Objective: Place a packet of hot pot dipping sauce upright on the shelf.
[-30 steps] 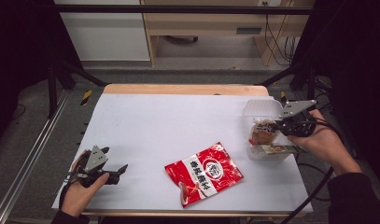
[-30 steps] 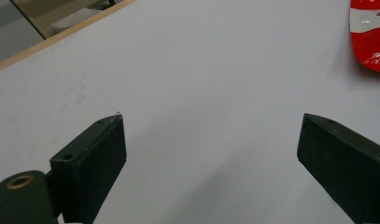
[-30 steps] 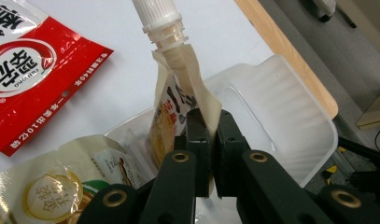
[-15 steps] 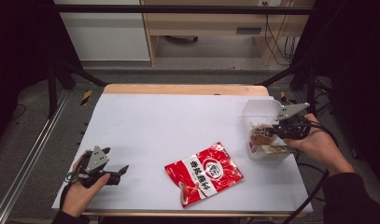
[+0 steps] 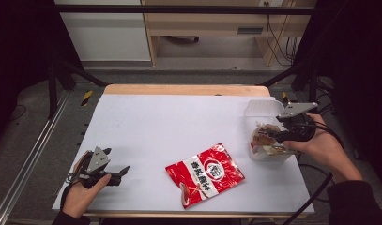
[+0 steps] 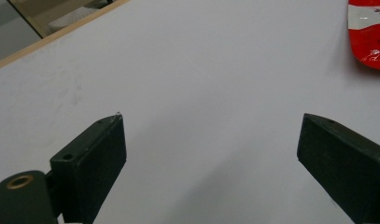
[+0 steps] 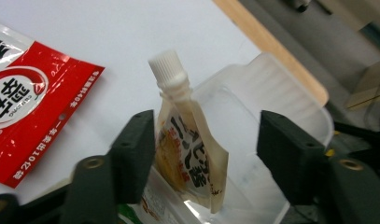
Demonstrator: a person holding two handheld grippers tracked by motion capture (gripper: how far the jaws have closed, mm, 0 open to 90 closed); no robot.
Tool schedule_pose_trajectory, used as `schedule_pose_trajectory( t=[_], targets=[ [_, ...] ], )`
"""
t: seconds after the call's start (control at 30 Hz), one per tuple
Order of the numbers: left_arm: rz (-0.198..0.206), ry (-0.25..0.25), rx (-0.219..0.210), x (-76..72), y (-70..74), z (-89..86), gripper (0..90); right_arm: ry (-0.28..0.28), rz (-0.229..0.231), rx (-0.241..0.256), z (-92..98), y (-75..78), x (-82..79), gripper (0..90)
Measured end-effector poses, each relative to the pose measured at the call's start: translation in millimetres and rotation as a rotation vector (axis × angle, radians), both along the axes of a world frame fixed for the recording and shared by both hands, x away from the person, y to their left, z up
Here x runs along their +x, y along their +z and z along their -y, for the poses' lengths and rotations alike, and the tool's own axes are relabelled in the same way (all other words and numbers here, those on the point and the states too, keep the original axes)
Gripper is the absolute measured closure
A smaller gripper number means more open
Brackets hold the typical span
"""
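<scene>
Over clear plastic tub (image 7: pixel 290 107), right gripper (image 7: pixel 204 154) jaws apart around white-capped spout pouch (image 7: pixel 190 149), left gripper (image 6: pixel 211 163) jaws apart.

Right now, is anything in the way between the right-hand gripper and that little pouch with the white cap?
Nothing visible. The spouted pouch stands in the clear container, already between the right gripper's open jaws, against one jaw.

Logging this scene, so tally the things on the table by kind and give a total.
Red bags: 1
Clear tubs: 1
Spout pouches: 1, standing in the tub between the open right gripper jaws
Other packets in the tub: at least 1, too blurred to count
Total: at least 4
</scene>
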State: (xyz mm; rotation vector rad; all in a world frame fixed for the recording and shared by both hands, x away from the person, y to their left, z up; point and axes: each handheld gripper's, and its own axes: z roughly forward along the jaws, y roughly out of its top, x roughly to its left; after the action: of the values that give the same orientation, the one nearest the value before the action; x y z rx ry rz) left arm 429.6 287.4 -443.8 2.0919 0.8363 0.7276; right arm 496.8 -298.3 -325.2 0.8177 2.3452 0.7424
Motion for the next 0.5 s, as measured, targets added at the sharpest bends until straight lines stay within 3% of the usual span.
schedule_pose_trajectory(
  t=[0.1,0.23,0.5],
  targets=[
    [-0.005,0.001,0.003,0.2,-0.4,-0.1,7.9,-0.001,0.061,0.016,-12.0,13.0,-11.7,28.5],
    [-0.007,-0.001,0.01,0.0,-0.4,0.7,7.9,0.004,0.089,0.013,-29.8,25.1,-25.2,20.0],
    [-0.008,0.003,0.016,-0.1,-1.1,0.9,7.9,0.078,0.158,0.057,-74.1,33.0,-59.4,16.2]
  ],
)
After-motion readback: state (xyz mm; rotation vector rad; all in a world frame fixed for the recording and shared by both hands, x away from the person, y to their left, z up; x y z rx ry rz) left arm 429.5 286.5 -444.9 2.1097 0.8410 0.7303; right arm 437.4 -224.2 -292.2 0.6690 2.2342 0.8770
